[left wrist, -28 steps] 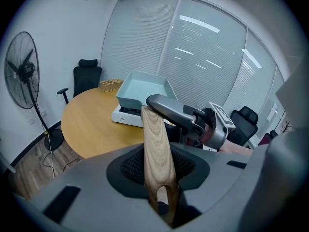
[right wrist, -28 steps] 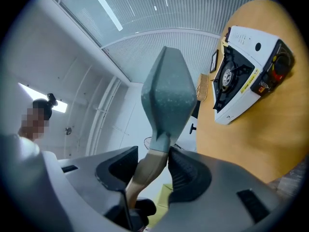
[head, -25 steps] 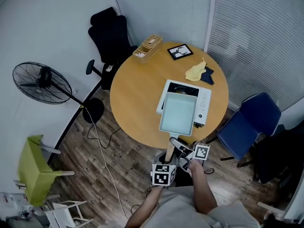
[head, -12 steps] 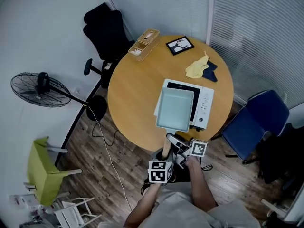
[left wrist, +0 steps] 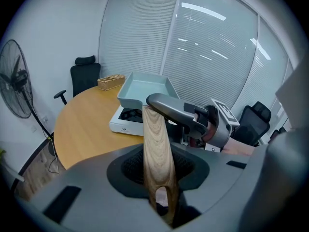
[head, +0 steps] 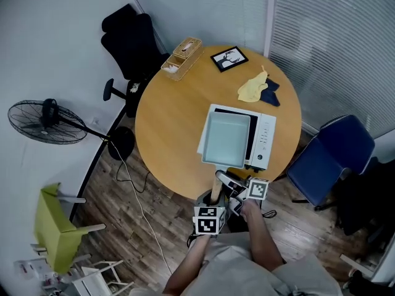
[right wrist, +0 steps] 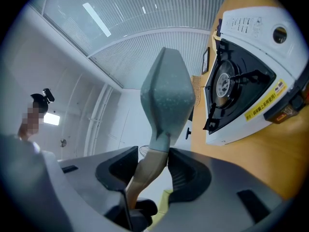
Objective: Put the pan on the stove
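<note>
A square pale-teal pan (head: 226, 139) with a wooden handle (head: 216, 193) hangs just above the white portable stove (head: 264, 134) on the round wooden table (head: 166, 122). It covers the stove's left part, and the black burner (right wrist: 224, 83) shows apart from the pan's underside (right wrist: 166, 93). My left gripper (head: 215, 199) is shut on the handle's near end (left wrist: 154, 139). My right gripper (head: 227, 182) is shut on the handle (right wrist: 145, 173) closer to the pan, and its grey finger (left wrist: 169, 108) lies across the wood in the left gripper view. The pan (left wrist: 145, 88) sits level over the stove (left wrist: 120, 124).
A yellow cloth (head: 253, 91) on a dark blue one (head: 270, 96), a framed picture (head: 229, 58) and a wooden box (head: 181, 49) lie at the table's far side. A black chair (head: 126, 36), blue chair (head: 336, 159), fan (head: 46, 121) and green chair (head: 49, 230) surround it.
The pan has moved away from me, from overhanging the stove's near edge to lying further over the stove. Both grippers moved with it on the handle.
</note>
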Demonstrator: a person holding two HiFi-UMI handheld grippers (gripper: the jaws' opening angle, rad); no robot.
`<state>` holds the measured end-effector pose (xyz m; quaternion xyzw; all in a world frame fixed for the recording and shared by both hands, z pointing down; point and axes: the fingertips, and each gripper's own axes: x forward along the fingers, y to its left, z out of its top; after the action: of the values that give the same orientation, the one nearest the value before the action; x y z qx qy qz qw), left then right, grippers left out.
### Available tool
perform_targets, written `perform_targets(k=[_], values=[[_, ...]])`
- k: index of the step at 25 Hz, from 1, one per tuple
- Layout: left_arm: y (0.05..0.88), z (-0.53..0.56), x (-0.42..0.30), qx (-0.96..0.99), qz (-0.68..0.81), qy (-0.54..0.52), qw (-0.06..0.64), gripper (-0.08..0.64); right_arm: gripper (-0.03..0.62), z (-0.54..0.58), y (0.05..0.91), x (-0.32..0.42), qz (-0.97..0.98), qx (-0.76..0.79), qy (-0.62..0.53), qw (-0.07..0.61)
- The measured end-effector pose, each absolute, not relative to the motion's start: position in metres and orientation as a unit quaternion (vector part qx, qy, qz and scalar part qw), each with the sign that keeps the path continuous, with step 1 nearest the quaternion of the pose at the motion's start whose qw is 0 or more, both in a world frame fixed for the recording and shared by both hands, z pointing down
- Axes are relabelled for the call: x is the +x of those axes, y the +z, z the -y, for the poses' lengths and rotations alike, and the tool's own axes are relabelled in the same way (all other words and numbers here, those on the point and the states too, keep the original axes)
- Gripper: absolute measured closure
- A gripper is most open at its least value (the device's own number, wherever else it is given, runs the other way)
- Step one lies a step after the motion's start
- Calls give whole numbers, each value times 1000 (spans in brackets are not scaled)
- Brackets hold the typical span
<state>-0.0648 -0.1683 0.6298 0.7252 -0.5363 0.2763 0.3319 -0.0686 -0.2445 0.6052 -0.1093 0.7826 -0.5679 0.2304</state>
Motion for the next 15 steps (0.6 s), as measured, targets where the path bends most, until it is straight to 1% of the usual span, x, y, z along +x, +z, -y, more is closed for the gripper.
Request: perform_targets(k=[11, 15], values=[[647, 181, -72, 738, 517, 271, 339, 446, 394, 258, 629, -71, -762, -137, -580, 252], [654, 189, -74, 742, 509, 270, 343, 446, 396, 266, 637, -73, -763, -146, -579, 249]])
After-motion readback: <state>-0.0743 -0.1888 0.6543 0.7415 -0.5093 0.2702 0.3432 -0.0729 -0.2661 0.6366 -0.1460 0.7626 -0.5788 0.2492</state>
